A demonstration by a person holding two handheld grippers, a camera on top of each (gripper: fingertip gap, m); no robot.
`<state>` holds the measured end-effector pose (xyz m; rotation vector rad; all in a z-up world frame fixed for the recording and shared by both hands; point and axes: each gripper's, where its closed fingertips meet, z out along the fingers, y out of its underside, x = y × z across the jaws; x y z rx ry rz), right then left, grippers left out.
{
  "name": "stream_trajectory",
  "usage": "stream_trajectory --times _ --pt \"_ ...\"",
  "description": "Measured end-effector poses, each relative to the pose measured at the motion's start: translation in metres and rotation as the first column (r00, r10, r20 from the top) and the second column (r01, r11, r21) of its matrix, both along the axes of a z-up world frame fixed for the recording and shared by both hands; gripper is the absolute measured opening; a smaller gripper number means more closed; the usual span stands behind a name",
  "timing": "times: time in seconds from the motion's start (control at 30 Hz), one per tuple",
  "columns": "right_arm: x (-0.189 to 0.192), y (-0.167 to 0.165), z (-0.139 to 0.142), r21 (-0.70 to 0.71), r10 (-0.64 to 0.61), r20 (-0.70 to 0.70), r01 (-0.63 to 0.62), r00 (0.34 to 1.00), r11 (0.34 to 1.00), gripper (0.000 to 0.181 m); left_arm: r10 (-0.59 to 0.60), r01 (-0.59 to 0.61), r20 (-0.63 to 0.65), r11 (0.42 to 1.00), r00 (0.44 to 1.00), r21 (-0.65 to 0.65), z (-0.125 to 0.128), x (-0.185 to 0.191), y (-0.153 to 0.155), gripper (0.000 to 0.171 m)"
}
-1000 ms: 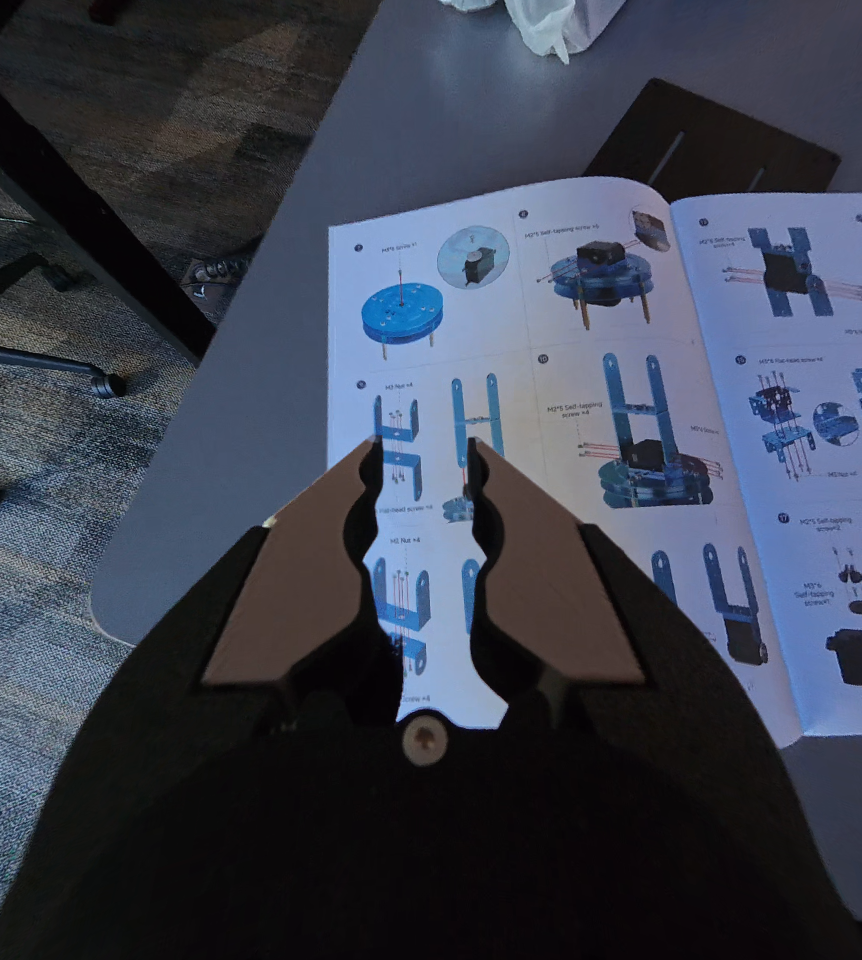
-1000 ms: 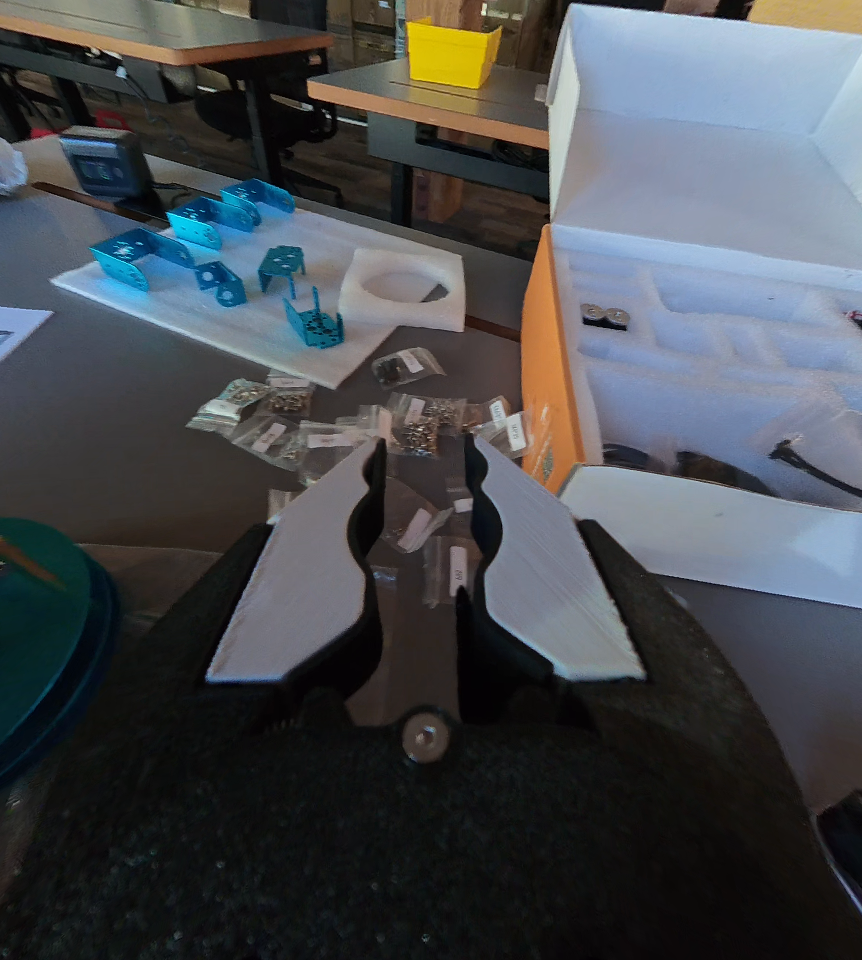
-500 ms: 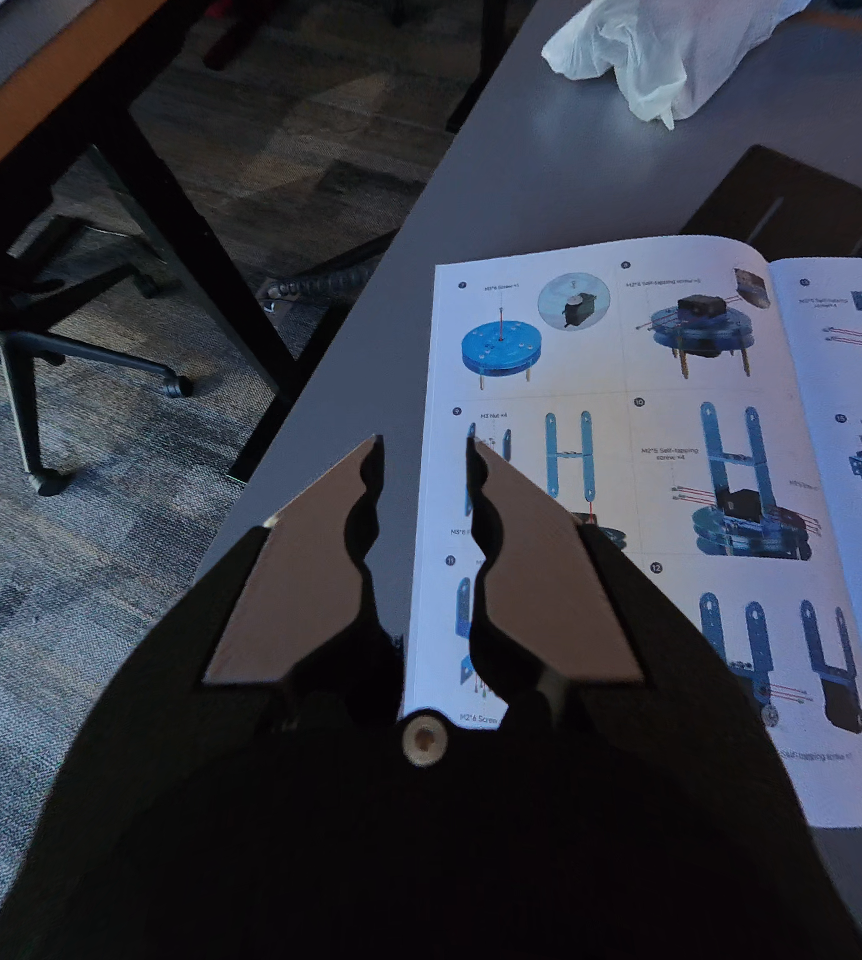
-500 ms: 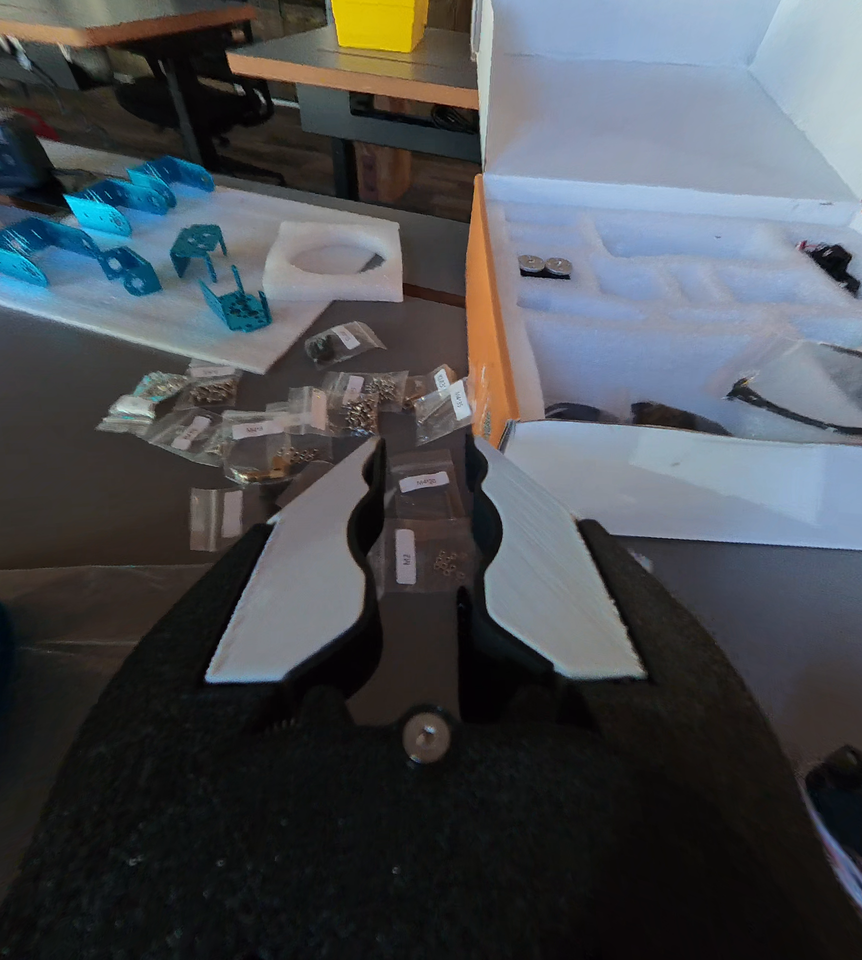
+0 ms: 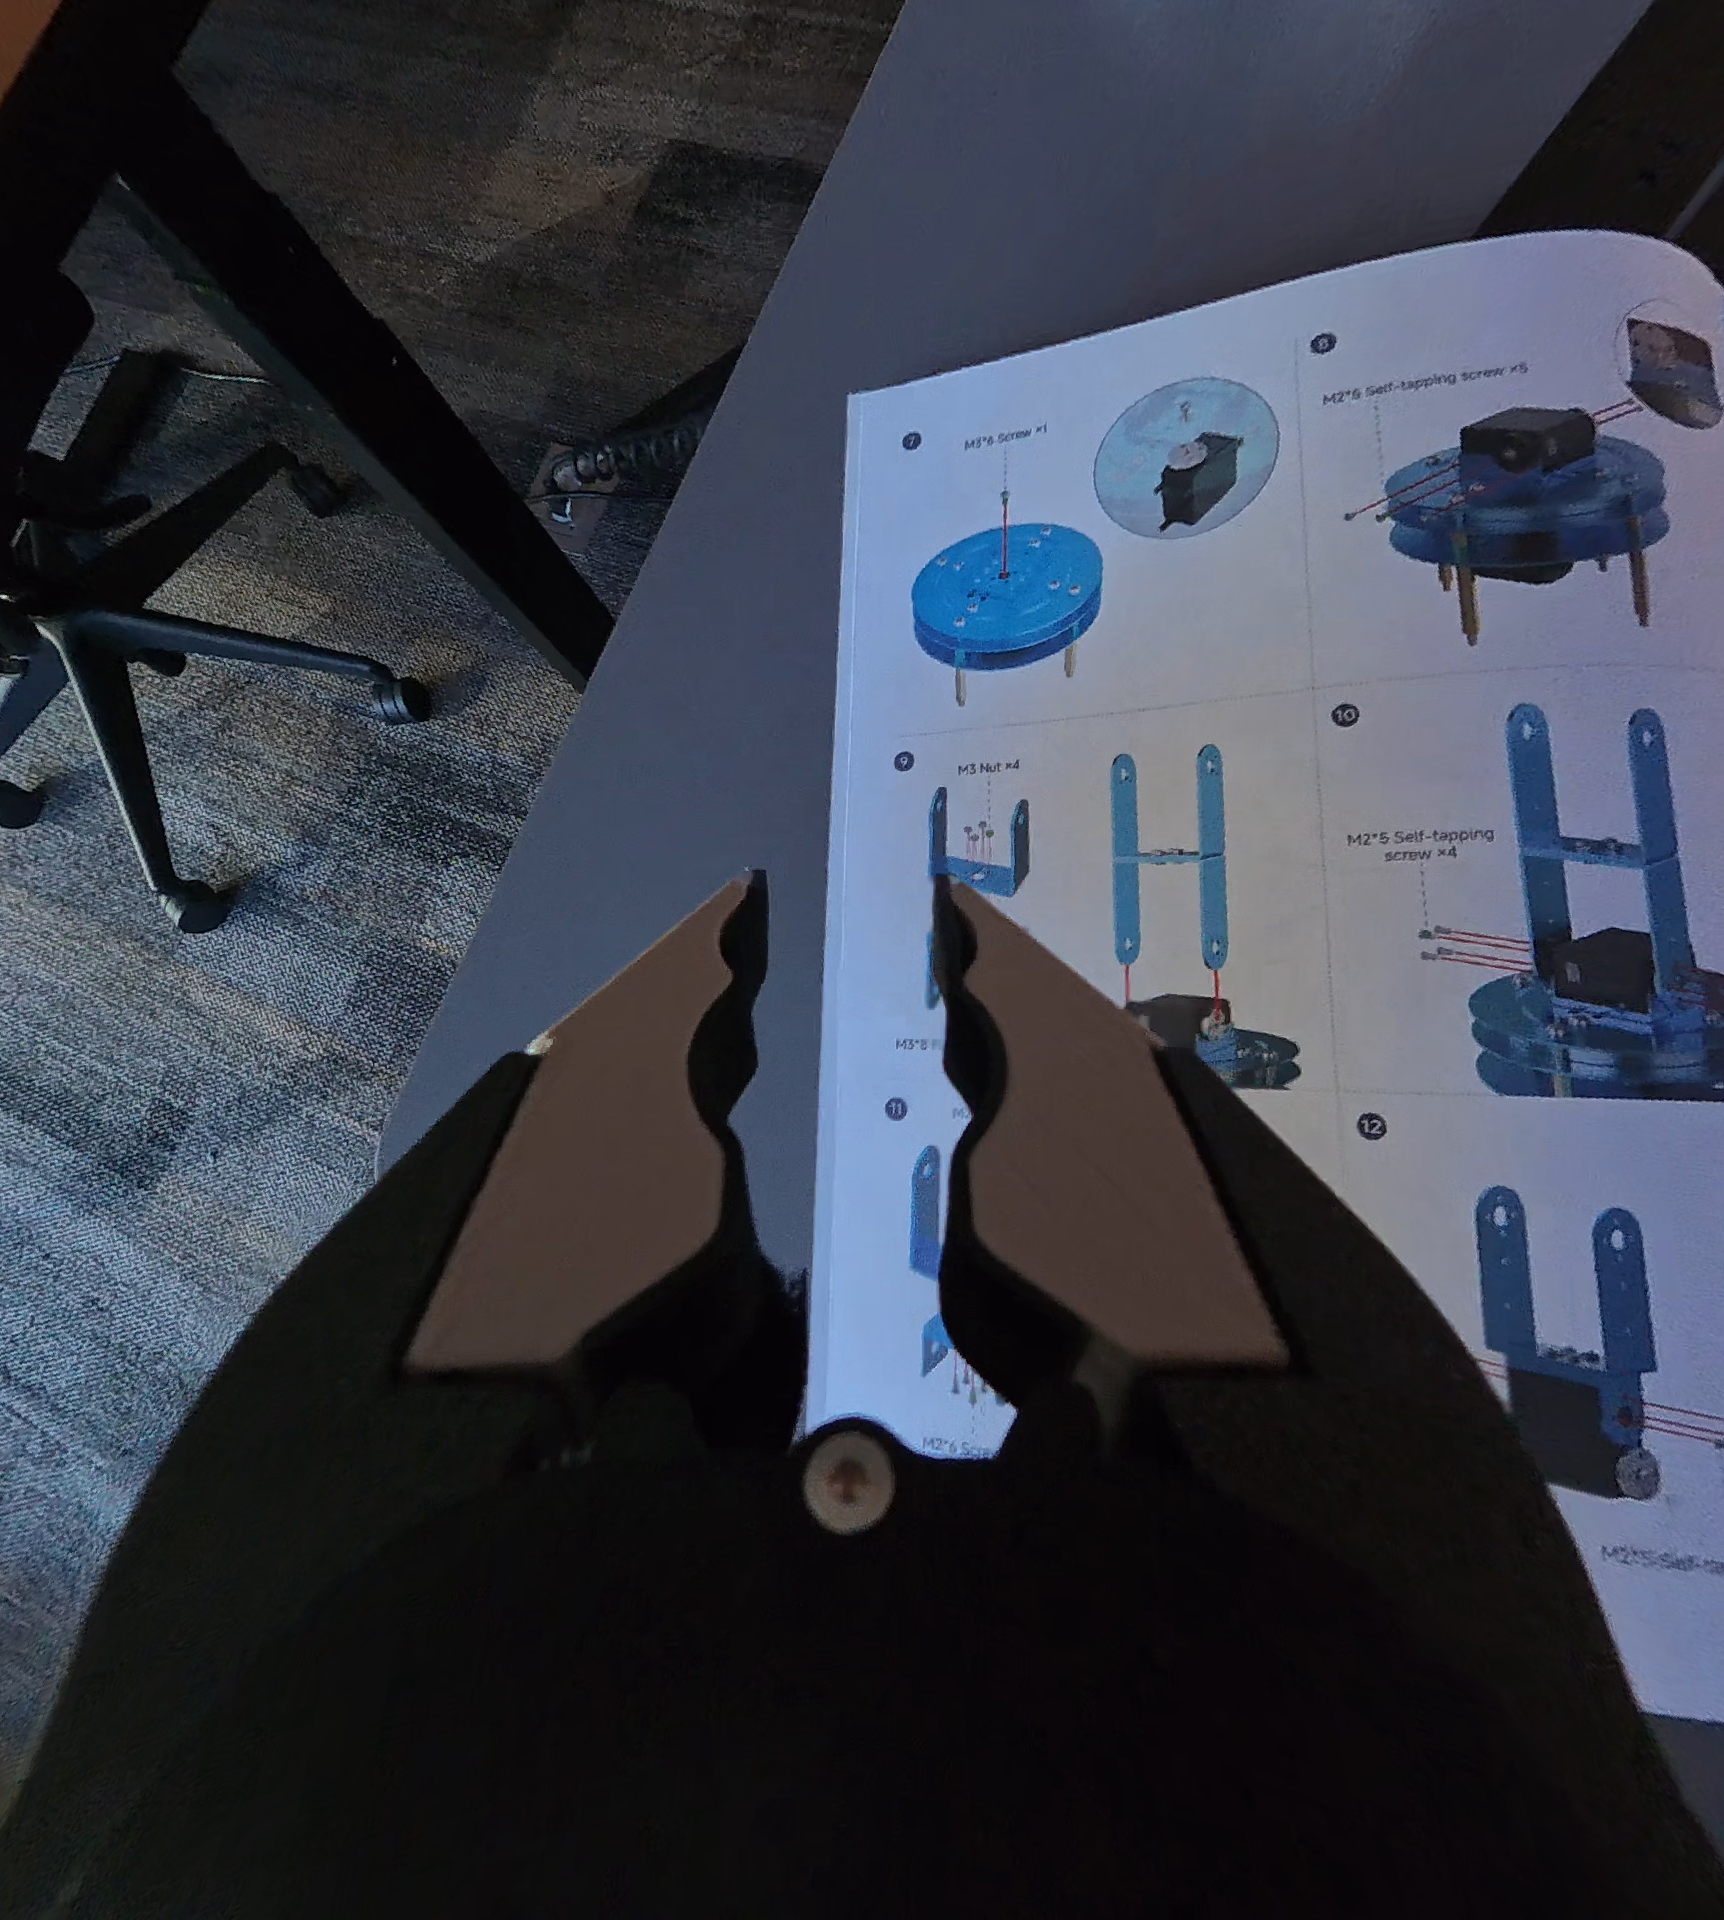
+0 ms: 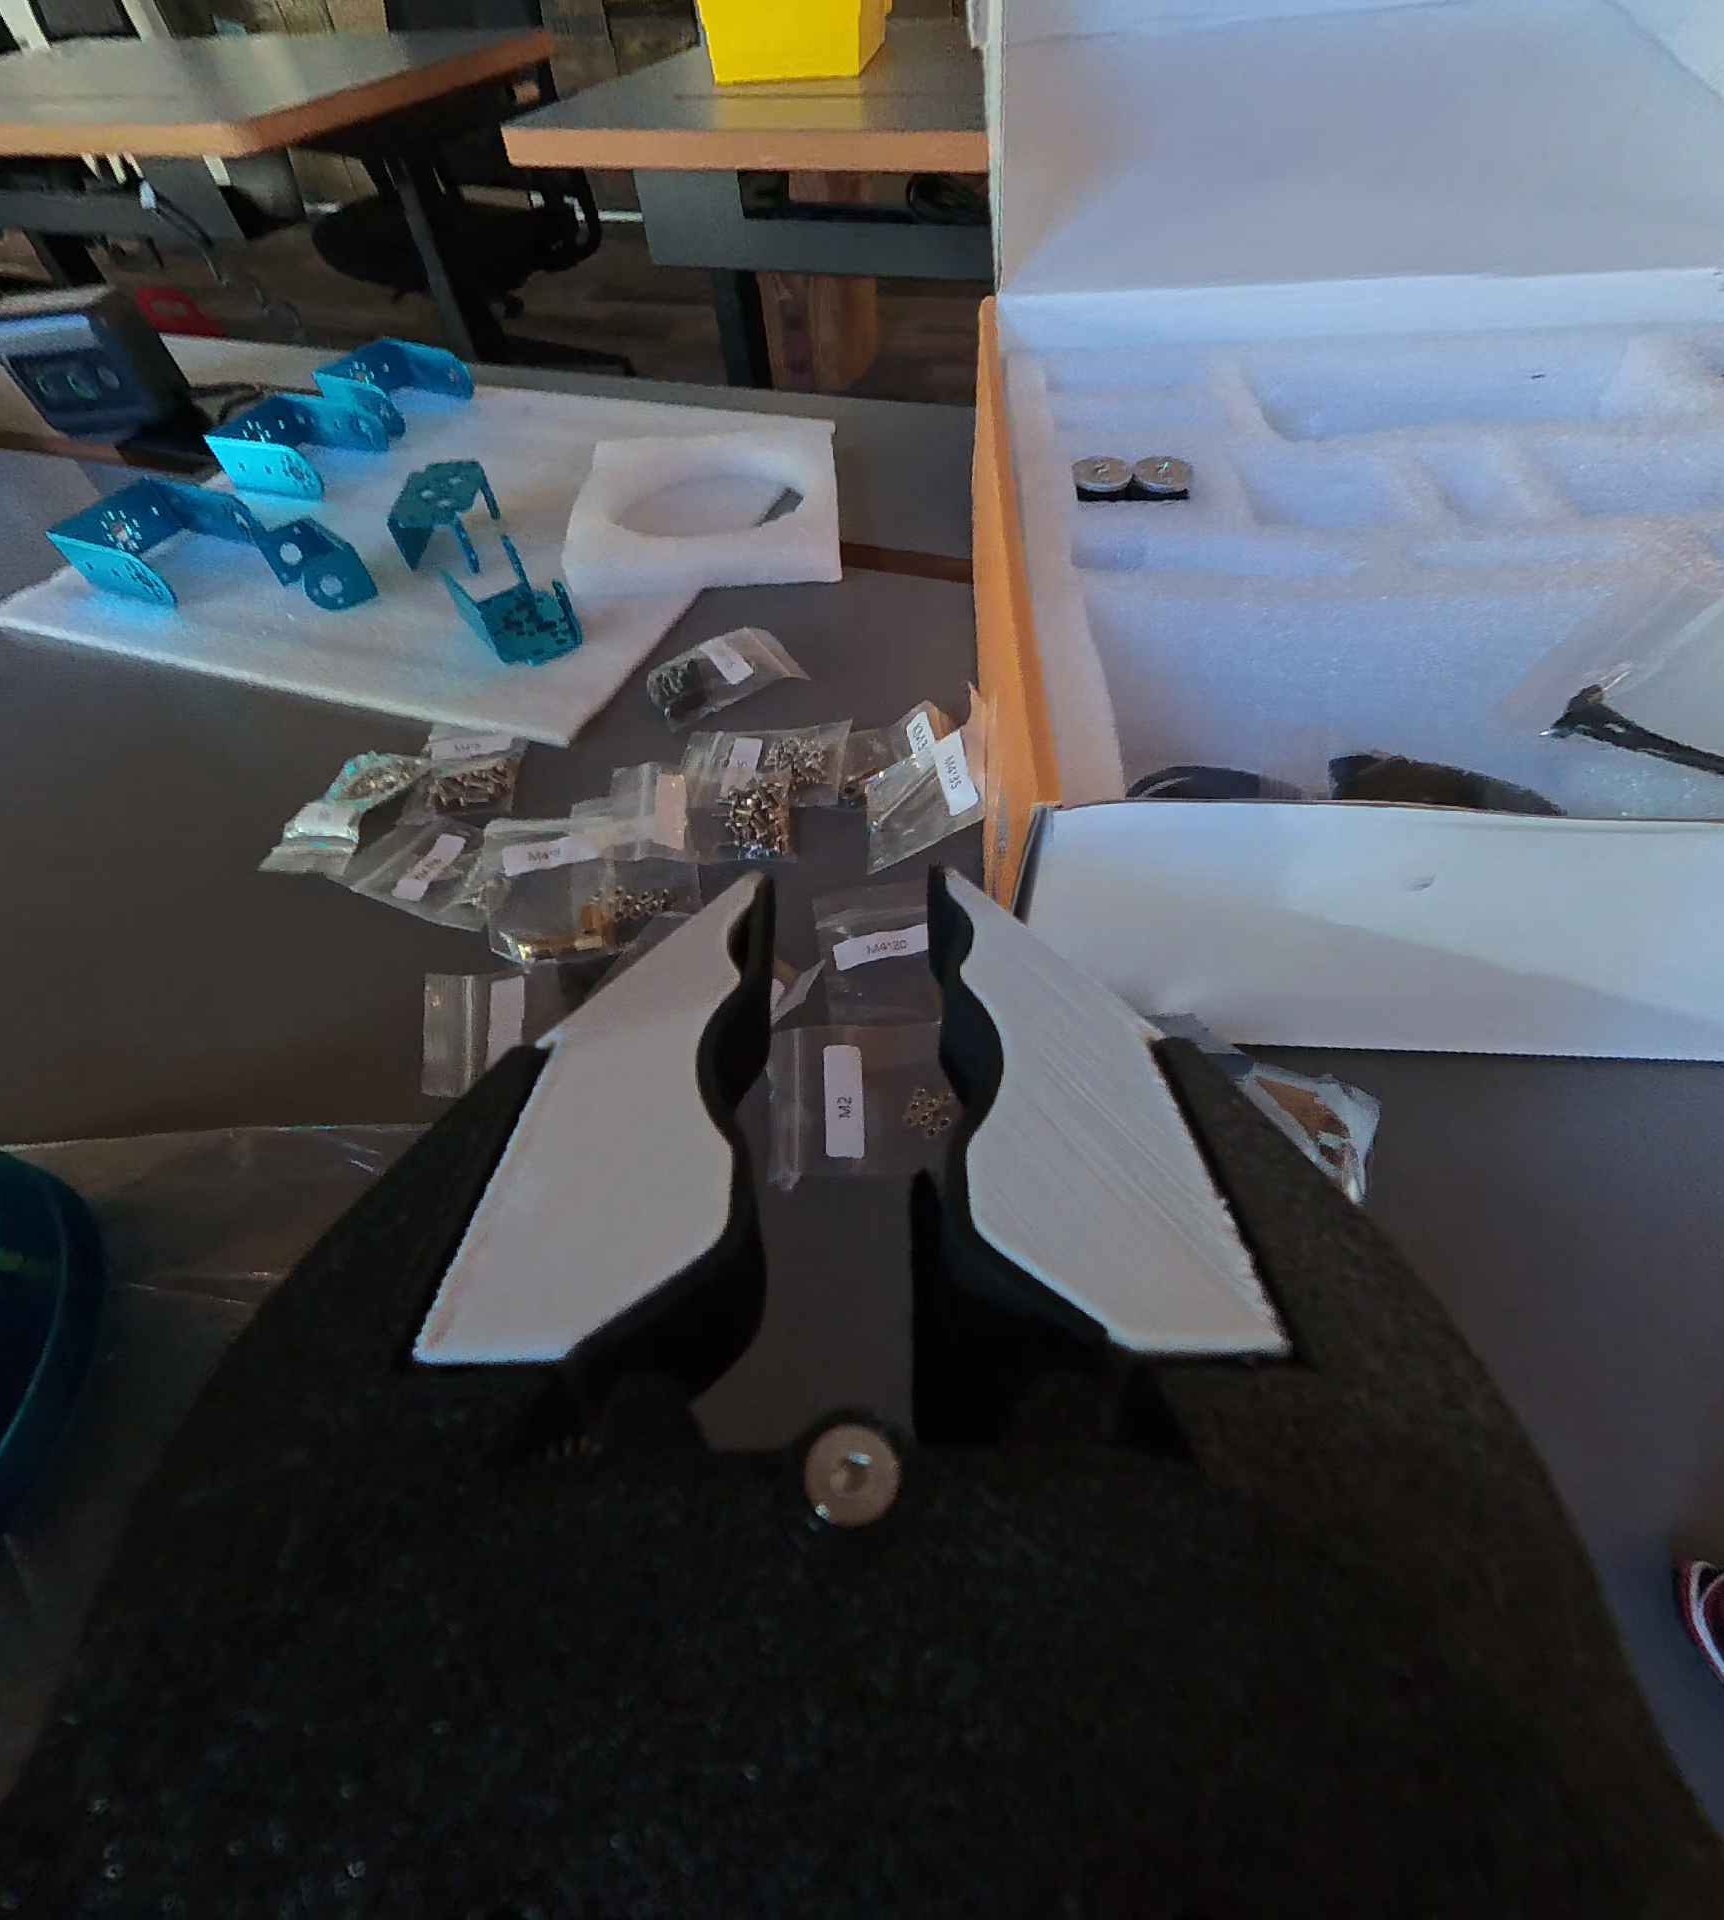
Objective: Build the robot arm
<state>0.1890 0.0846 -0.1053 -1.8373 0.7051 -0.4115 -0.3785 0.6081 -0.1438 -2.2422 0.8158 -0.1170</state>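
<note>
My left gripper [image 5: 845, 883] hangs with its jaws parted and nothing between them, above the left edge of an open instruction booklet [image 5: 1357, 831] that lies flat on the grey table [image 5: 1097, 156]. The booklet's pages carry numbered steps with blue part drawings and short printed captions; its spine runs away from me toward the upper right. An office chair base [image 5: 141, 665] stands on the carpet to the left, off the table. My right gripper [image 6: 847, 888] is likewise spread and empty, poised over a scatter of small clear hardware bags [image 6: 712, 800], each with a white printed label. One bag with a few tiny nuts [image 6: 863, 1101] lies directly between the fingers, its long side pointing away from me; whether the fingers touch it I cannot tell. Beyond, blue metal brackets [image 6: 307, 499] sit on a white foam sheet [image 6: 318, 634], and to the right stands an open orange-sided box [image 6: 1009, 623] lined with white foam.
</note>
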Motion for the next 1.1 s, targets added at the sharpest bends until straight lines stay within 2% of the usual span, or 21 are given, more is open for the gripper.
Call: stream_trajectory --times 0.77,0.93,1.03,1.1 --pt "0.000 0.005 -0.011 -0.071 0.014 0.008 -0.013 1.000 0.997 0.027 -0.024 0.024 -0.006 1.000 1.000 -0.008 -0.003 0.002 -0.002 0.031" --pt "-0.001 0.004 -0.008 -0.062 0.015 0.011 -0.015 1.000 0.998 0.026 -0.133 0.134 0.030 0.991 0.991 -0.012 0.001 0.027 -0.015 0.031" --pt "-0.007 0.006 -0.001 -0.059 0.031 0.028 -0.029 0.999 0.998 0.027 -0.241 0.241 0.040 0.970 0.970 -0.001 0.006 0.049 -0.031 0.031" --pt "-0.019 0.014 0.007 -0.035 0.079 0.031 -0.078 0.996 0.996 0.029 -0.361 0.361 0.065 0.932 0.930 0.021 0.016 0.073 -0.051 0.031"
